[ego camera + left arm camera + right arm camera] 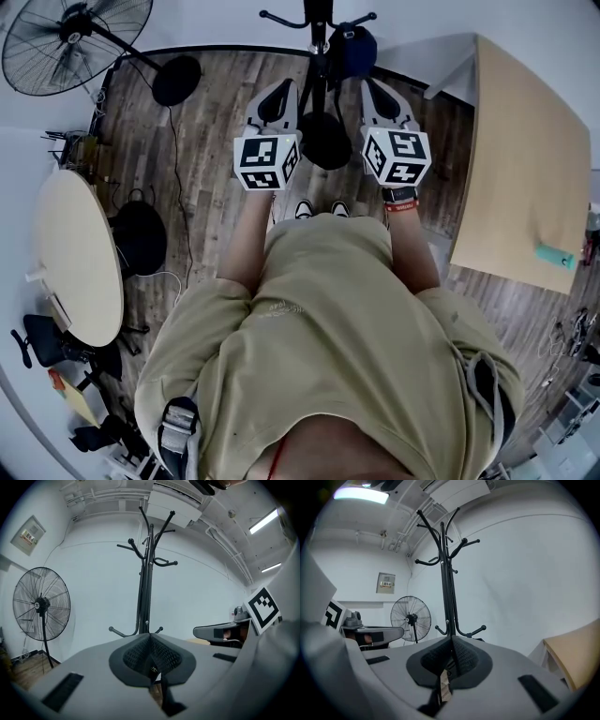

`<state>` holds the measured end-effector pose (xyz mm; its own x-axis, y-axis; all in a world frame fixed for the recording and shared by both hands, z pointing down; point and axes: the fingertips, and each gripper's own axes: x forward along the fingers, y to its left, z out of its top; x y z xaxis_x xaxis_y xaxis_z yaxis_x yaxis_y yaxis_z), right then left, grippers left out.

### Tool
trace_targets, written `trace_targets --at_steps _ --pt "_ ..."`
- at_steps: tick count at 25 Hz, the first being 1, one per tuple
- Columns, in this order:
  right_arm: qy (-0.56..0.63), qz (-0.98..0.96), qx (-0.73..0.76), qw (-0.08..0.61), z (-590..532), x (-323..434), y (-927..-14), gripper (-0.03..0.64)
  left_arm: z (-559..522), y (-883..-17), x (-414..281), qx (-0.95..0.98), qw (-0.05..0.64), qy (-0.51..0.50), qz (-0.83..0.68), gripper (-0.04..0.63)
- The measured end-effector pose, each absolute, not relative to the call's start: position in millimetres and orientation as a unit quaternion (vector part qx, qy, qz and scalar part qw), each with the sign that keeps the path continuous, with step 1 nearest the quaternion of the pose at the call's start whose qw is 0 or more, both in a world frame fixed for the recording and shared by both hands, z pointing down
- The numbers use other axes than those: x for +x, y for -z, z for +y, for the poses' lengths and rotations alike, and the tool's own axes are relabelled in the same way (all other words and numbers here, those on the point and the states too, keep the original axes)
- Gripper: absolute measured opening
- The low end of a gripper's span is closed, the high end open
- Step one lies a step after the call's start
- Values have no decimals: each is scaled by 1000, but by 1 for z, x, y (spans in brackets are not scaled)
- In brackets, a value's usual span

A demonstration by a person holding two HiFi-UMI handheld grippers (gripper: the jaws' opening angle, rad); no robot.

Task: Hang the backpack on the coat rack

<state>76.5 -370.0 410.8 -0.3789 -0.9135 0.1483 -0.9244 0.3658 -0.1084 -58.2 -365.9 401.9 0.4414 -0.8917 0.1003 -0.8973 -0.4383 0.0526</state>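
Note:
The black coat rack (319, 37) stands straight ahead, its round base (325, 141) on the wood floor between my grippers. It rises with bare hooks in the left gripper view (145, 573) and the right gripper view (447, 573). My left gripper (280, 89) and right gripper (374, 89) are held side by side before it, both shut with nothing between the pads. A grey buckled strap (176, 433) and a dark strap (485, 389) lie over the person's shoulders; the backpack's body is hidden. A dark blue rounded thing (354, 49) sits beside the pole.
A standing fan (75, 42) is at the far left, also seen in the left gripper view (41, 604). A round table (80, 258) is on the left, and a wooden table (530, 159) with a teal item (555, 256) on the right. Cables cross the floor.

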Motion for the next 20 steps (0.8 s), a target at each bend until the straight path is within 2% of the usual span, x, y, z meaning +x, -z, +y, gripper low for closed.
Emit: trace_targets --at_steps 11,15,20 --pt "-107 -825 554 30 -373 79 -420 15 -371 -418 -54 852 67 -35 -518 25" --pt "-112 -827 550 36 -379 77 -428 14 -380 -448 -55 847 98 -55 -520 25" --pt "-151 -829 536 51 -387 74 -462 15 -387 -529 -57 835 166 -118 -511 26"
